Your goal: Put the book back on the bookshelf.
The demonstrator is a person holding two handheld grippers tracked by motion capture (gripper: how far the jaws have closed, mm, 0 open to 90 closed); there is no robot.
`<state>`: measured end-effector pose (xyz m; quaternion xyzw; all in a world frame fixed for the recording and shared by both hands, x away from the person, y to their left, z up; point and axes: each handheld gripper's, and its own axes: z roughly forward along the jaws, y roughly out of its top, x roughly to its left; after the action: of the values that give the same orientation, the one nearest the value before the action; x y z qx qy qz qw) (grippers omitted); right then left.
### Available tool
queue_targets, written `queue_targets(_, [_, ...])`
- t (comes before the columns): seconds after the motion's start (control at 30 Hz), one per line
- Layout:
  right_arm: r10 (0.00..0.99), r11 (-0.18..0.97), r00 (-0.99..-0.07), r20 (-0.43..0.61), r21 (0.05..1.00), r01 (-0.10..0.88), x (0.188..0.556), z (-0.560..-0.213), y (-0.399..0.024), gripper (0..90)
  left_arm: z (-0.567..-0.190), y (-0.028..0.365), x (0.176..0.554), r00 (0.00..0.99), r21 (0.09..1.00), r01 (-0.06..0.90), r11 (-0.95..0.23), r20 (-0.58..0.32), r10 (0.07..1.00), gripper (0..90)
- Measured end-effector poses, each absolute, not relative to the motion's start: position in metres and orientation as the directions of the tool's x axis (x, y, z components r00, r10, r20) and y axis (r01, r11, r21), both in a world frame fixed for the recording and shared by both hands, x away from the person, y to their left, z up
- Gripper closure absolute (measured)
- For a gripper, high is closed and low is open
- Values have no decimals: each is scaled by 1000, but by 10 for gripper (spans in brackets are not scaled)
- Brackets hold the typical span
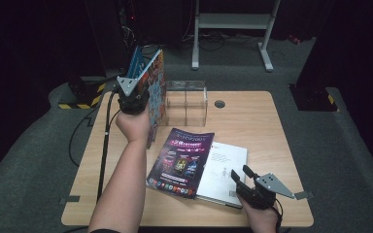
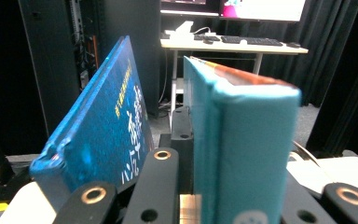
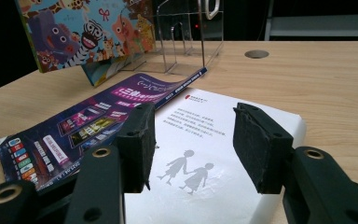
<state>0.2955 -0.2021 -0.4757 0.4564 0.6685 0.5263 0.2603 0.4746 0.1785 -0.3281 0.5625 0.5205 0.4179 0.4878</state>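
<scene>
Left gripper (image 2: 186, 205): jaws closed on a teal-spined picture book (image 2: 247, 149), gripped by its edge and held upright; in the high view this gripper (image 1: 141, 85) is raised over the far left part of the wooden table (image 1: 267, 126), the book's colourful cover standing against the left side of a clear acrylic book rack (image 1: 187, 102). A second blue book (image 2: 98, 140) leans tilted just beside the held one on its left, apart from it at the top; whether they touch lower down cannot be told. Right gripper (image 3: 193, 140): jaws about half open, nothing between the pads, hovering low over a white book (image 3: 205, 158) that lies flat at the near right of the table. A purple magazine (image 1: 182, 162) lies flat beside the white book (image 1: 226, 170), its right edge overlapping it. Right gripper (image 1: 243, 177) sits at the white book's near right corner, well apart from the left gripper
</scene>
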Motion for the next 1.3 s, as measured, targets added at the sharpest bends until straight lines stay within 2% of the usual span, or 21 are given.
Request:
queue_targets(0.1, [885, 27, -445, 134, 941, 337, 295, -476, -202, 489, -328, 177, 475, 101, 987, 163, -7, -9, 995, 816])
queue_targets(1.3, [883, 38, -452, 127, 941, 337, 292, -477, -201, 491, -346, 167, 481, 105, 993, 119, -9, -3, 994, 815])
